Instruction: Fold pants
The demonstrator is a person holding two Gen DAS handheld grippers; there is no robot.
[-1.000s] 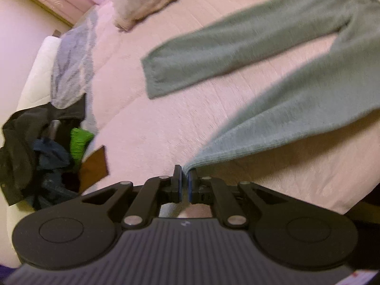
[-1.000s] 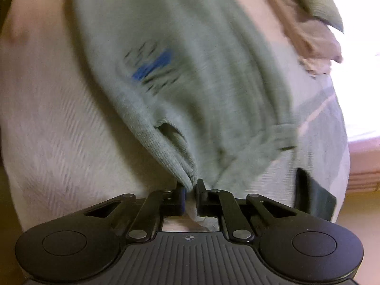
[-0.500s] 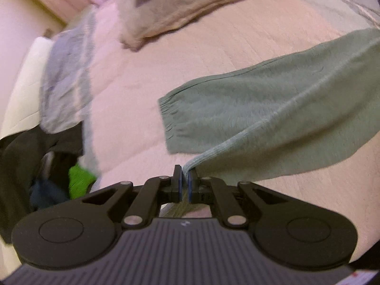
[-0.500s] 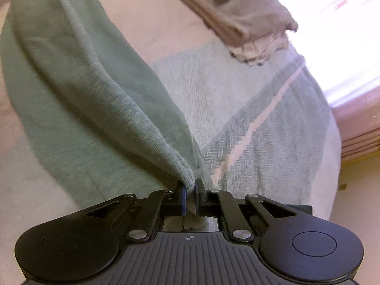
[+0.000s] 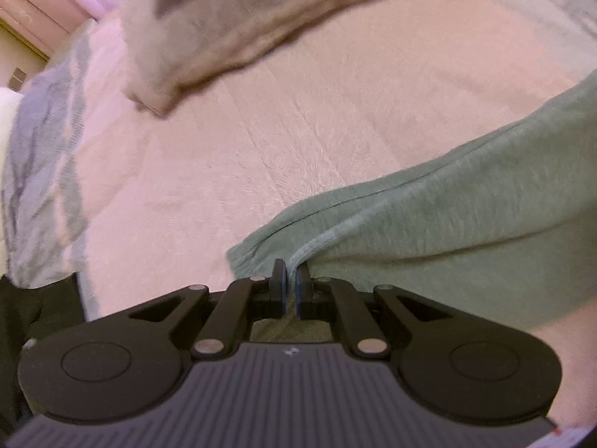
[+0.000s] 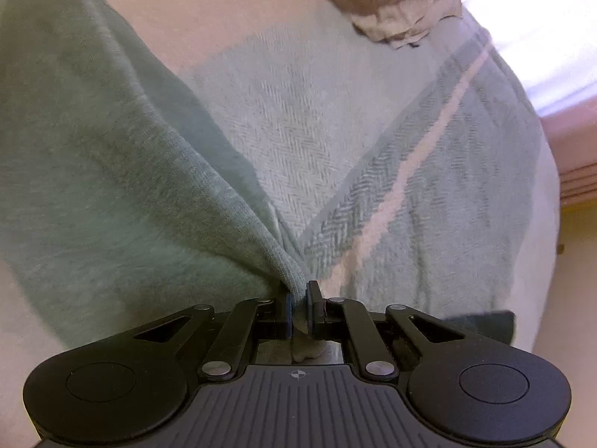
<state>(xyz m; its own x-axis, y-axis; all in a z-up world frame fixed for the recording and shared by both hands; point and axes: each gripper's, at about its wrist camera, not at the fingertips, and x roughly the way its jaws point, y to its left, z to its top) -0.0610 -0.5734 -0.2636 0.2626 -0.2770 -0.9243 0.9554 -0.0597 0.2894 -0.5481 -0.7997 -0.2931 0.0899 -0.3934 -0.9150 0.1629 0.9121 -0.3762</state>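
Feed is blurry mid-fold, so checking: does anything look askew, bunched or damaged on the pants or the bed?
Nothing stands out. The green pants look whole, pinched at an edge by the left gripper and the right gripper. The folded beige blanket lies apart from them on the bed cover.

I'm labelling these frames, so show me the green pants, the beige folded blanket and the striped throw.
green pants (image 5: pixel 466 216): left wrist view, on the upper leg's flat cloth.
beige folded blanket (image 5: pixel 261 18): left wrist view, on its top face.
striped throw (image 6: pixel 429 156): right wrist view, on its pale stripe.
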